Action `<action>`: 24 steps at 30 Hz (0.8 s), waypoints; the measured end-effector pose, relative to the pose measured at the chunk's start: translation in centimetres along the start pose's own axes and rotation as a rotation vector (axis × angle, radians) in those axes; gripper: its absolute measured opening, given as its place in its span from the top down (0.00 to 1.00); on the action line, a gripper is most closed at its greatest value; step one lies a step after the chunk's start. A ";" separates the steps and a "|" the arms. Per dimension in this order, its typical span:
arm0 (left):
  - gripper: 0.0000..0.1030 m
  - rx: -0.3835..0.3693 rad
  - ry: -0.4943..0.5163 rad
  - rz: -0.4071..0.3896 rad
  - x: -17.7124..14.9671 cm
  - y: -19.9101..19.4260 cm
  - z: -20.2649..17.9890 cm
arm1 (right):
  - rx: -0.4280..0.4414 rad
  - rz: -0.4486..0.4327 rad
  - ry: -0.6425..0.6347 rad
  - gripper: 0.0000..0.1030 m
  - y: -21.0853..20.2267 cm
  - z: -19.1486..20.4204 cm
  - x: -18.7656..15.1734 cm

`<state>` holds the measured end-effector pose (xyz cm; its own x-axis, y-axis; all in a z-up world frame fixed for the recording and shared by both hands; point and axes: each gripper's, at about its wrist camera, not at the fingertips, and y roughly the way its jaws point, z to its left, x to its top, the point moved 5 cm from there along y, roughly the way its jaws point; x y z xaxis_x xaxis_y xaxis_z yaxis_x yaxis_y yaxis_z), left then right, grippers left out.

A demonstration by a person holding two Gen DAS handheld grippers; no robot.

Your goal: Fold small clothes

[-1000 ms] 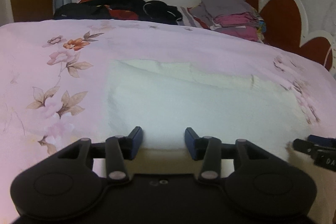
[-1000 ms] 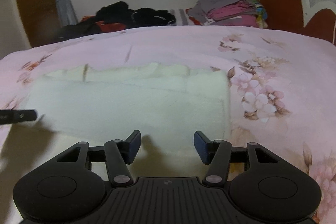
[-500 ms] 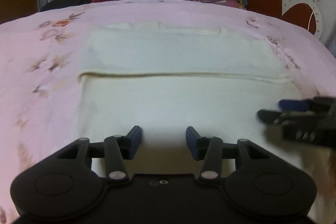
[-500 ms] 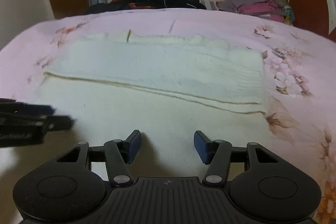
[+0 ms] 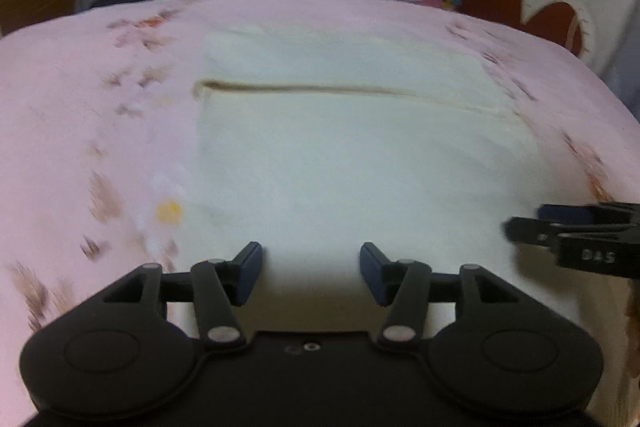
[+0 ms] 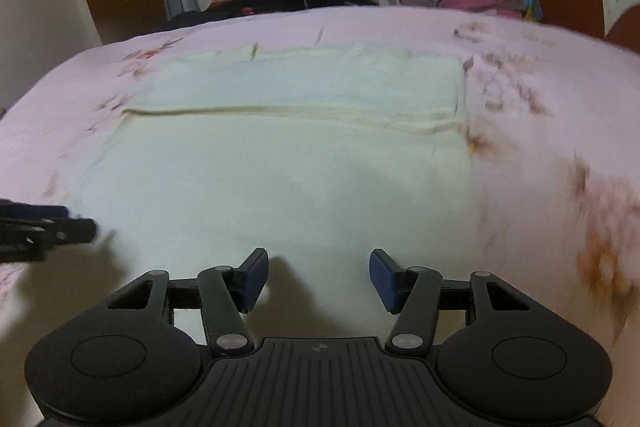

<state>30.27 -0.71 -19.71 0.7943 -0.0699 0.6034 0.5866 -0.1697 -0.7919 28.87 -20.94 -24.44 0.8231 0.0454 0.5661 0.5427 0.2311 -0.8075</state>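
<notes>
We had our cream cloth (image 5: pixel 352 163) lying flat in the middle of the bed (image 5: pixel 80 99), one fold done. Our left claw (image 5: pixel 311 273) was opening, holding nothing; our right claw (image 6: pixel 319 279) was half-wide and empty. Next we probably needed to grab the near edge.

Both wrist views look steeply down, sharing the cream cloth (image 5: pixel 340 155).

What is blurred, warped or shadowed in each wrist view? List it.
Left wrist view: flower print on the pink bedspread smears from motion; the cream garment looks washed out; the bed's far edge bows, fisheye. Right wrist view: flowers at right blur; the right hand-held gripper is sharp and throws dark shadows on the cloth; the left hand-held gripper, at the edge, is soft.
</notes>
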 end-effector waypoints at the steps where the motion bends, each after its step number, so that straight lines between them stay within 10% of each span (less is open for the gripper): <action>1: 0.47 -0.006 0.012 0.012 -0.8 0.0 -0.3 | -0.007 0.006 -0.004 0.46 -0.4 0.4 -0.7; 11: 0.47 0.026 0.021 -0.004 -5.0 -3.8 1.9 | -0.151 0.018 -0.028 0.46 -4.9 0.6 -5.6; 24: 0.36 0.039 0.003 -0.033 -8.5 -8.6 1.0 | -0.134 -0.034 -0.033 0.45 -10.0 3.6 -8.9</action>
<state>18.60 2.37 -18.14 0.7739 -0.0678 0.6297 0.6184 -0.1336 -0.7744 15.50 -20.14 -20.86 0.7989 0.0721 0.5972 0.5897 0.1015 -0.8012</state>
